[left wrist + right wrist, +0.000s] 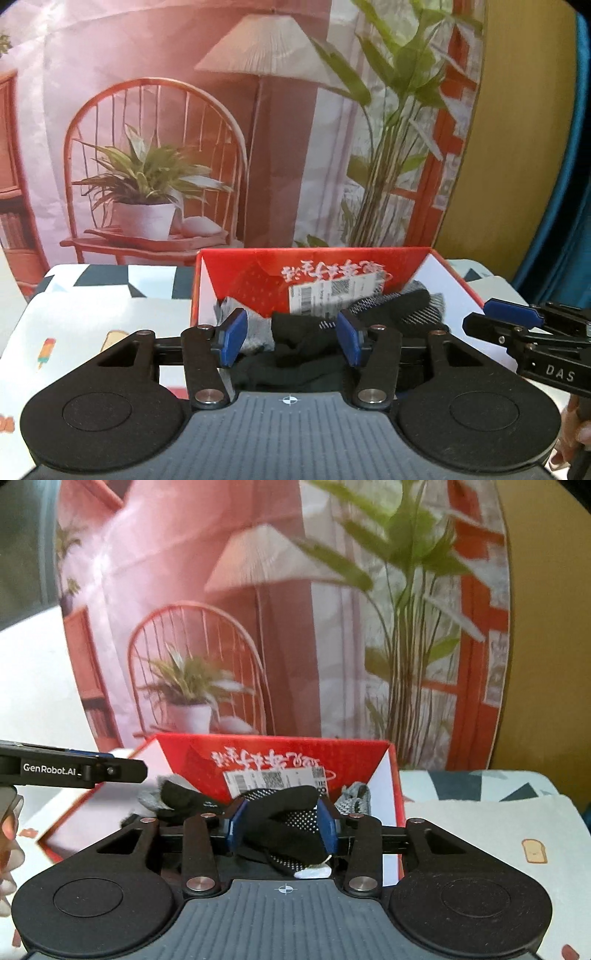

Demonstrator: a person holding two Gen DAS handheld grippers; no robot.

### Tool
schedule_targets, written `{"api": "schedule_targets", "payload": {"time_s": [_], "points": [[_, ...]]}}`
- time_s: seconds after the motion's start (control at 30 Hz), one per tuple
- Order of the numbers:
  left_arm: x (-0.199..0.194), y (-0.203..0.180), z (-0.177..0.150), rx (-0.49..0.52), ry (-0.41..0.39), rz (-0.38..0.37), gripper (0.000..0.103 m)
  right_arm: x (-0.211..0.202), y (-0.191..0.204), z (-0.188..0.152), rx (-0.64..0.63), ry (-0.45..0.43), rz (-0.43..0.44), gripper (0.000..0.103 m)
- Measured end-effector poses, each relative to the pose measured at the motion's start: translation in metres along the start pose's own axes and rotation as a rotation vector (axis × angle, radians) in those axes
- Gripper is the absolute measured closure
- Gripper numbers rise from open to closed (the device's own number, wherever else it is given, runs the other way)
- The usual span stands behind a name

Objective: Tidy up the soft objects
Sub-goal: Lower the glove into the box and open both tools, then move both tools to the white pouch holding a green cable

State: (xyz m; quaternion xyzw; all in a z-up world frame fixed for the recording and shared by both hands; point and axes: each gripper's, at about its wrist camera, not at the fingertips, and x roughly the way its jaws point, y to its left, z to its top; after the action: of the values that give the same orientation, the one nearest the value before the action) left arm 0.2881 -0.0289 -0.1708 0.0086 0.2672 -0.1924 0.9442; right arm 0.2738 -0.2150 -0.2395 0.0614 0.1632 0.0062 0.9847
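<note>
The red box [436, 266] stands open at the far edge of the table [92, 317], which is covered by a printed cloth. Inside it lies a pile of soft items: a black sock [303, 343] at the near side, a grey sock [255, 332] toward the left wall, and a black dotted glove [291, 812] toward the right. The left gripper [291, 338] is positioned over the near edge of the box, its jaws roughly half apart; the black sock lies between the blue pads [347, 339] with visible clearance on both sides, so nothing is held. The right gripper [282, 825] is likewise at the near edge, jaws partly apart, with the dotted glove between them; whether the pads press on it cannot be determined. No earlier views are available.
</note>
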Motion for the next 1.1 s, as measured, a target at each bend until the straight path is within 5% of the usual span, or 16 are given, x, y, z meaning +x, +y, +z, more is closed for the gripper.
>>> {"api": "schedule_targets", "payload": {"time_s": [0.23, 0.57, 0.87, 1.1], "points": [[-0.051, -0.006, -0.040, 0.008, -0.016, -0.021, 0.047, -0.044, 0.005, -0.021, 0.026, -0.054, 0.021, 0.064], [-0.071, -0.004, -0.099, -0.039, 0.067, -0.027, 0.049, -0.087, 0.016, -0.052, 0.025, -0.069, 0.048, 0.064], [-0.060, -0.009, -0.144, -0.073, 0.174, -0.042, 0.053, -0.081, 0.029, -0.098, 0.008, 0.089, 0.085, 0.063], [-0.060, -0.006, -0.166, -0.095, 0.217, -0.044, 0.054, -0.073, 0.047, -0.131, -0.036, 0.191, 0.110, 0.047]]}}
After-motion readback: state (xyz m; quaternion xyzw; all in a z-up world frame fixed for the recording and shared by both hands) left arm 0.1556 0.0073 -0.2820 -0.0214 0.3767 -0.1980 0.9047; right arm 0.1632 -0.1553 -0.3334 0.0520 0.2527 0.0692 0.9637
